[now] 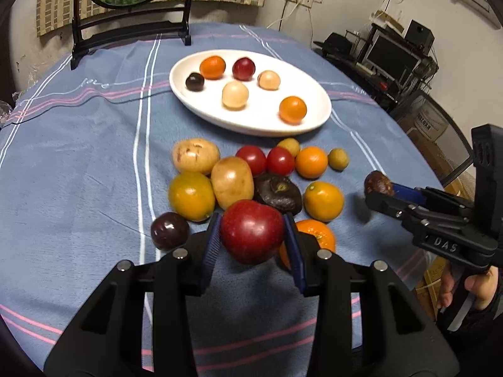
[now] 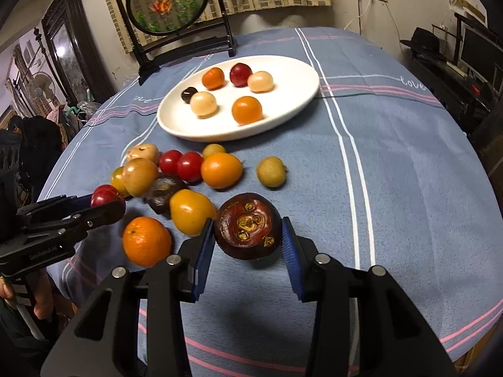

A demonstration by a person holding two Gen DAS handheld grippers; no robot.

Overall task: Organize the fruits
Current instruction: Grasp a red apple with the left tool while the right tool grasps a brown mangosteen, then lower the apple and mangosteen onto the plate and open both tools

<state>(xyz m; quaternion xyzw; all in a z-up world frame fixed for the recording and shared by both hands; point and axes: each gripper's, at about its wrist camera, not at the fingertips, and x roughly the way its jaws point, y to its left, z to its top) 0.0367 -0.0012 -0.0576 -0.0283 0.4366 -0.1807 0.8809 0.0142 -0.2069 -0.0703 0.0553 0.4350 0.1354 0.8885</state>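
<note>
My left gripper (image 1: 253, 235) is shut on a red apple (image 1: 251, 231), both blue pads pressed to its sides, at the near edge of a pile of loose fruit (image 1: 232, 179). My right gripper (image 2: 246, 237) is shut on a dark brown mangosteen (image 2: 248, 226), held just above the blue cloth. Each gripper shows in the other view: the right gripper (image 1: 382, 193) with the mangosteen (image 1: 378, 183) at the right, the left gripper (image 2: 103, 205) with the apple (image 2: 105, 194) at the left. A white oval plate (image 1: 201, 106) beyond the pile holds several small fruits.
The pile holds potatoes (image 1: 195, 155), tomatoes (image 1: 265, 158), oranges (image 1: 323, 201), a second mangosteen (image 1: 278, 193) and a dark plum (image 1: 169, 231). A black framed round screen (image 2: 169, 3) stands at the table's far edge. The blue striped tablecloth (image 2: 408, 188) drops off on the right.
</note>
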